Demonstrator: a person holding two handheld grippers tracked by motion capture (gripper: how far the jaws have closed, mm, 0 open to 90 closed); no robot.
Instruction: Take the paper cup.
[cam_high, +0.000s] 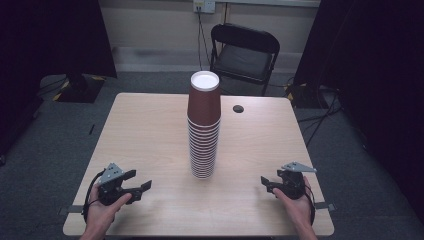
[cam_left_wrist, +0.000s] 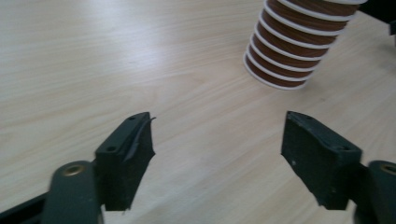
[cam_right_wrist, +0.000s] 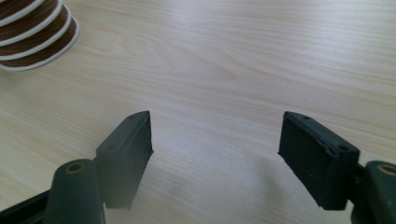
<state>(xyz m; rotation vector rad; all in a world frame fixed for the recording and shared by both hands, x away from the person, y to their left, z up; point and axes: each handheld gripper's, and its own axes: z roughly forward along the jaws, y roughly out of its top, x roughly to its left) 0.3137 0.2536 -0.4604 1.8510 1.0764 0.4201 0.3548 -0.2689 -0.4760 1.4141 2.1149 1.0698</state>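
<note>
A tall stack of upside-down brown paper cups with white rims stands in the middle of the light wooden table. My left gripper rests near the front left of the table, open, with nothing between its jaws. My right gripper sits near the front right, also open and empty. In the left gripper view the left gripper has the cup stack at the upper right. In the right gripper view the right gripper has the cup stack at the upper left corner.
A round cable hole lies in the table's far right part. Behind the table stands a black folding chair. Dark curtains hang at both sides, and cables run over the grey floor.
</note>
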